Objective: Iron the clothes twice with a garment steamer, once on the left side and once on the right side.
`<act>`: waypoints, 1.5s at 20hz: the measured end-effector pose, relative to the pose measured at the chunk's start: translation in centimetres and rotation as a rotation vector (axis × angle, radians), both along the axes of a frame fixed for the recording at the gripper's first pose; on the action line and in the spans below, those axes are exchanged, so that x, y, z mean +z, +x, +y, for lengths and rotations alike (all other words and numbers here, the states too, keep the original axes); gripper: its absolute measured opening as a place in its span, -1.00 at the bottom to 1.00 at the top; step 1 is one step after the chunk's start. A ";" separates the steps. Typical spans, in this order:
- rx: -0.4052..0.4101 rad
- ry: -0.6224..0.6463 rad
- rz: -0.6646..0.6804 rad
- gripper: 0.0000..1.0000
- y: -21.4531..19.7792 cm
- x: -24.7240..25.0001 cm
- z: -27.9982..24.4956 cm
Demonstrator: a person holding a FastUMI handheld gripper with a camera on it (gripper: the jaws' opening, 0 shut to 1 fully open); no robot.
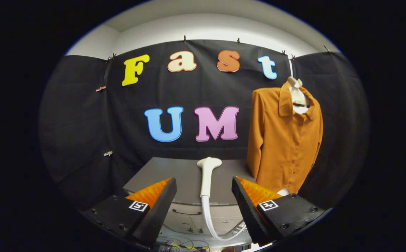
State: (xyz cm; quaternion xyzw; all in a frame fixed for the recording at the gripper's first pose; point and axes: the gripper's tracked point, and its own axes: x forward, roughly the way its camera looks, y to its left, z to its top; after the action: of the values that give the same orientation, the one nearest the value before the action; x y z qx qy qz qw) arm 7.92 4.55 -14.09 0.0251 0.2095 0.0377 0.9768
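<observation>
so far nothing done: gripper fingers spread wide, empty. steamer head lies on grey cabinet, between fingers, just ahead. orange shirt hangs far right, both passes left.

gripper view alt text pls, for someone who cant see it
The gripper is open, its fingers spread either side of a white garment steamer lying on a grey cabinet just ahead. Beyond the right finger, an orange shirt hangs on a hanger against the black cloth wall.
</observation>
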 end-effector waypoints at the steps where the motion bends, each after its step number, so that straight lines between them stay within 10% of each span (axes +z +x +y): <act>1: 0.003 -0.012 0.036 0.97 1.1 -1.5 0.2; 15: -0.015 -0.101 0.395 0.96 11.5 -20.0 0.9; 17: -0.028 -0.110 0.416 0.81 12.2 -21.2 0.6; 20: 0.016 -0.093 0.385 -0.23 13.0 -21.4 1.0; 30: 0.028 -0.023 0.104 -0.50 10.7 -14.1 1.8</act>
State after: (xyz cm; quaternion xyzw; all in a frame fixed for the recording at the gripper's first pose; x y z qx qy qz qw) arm 18.63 6.38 -28.19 0.0131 0.2607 0.0477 0.9641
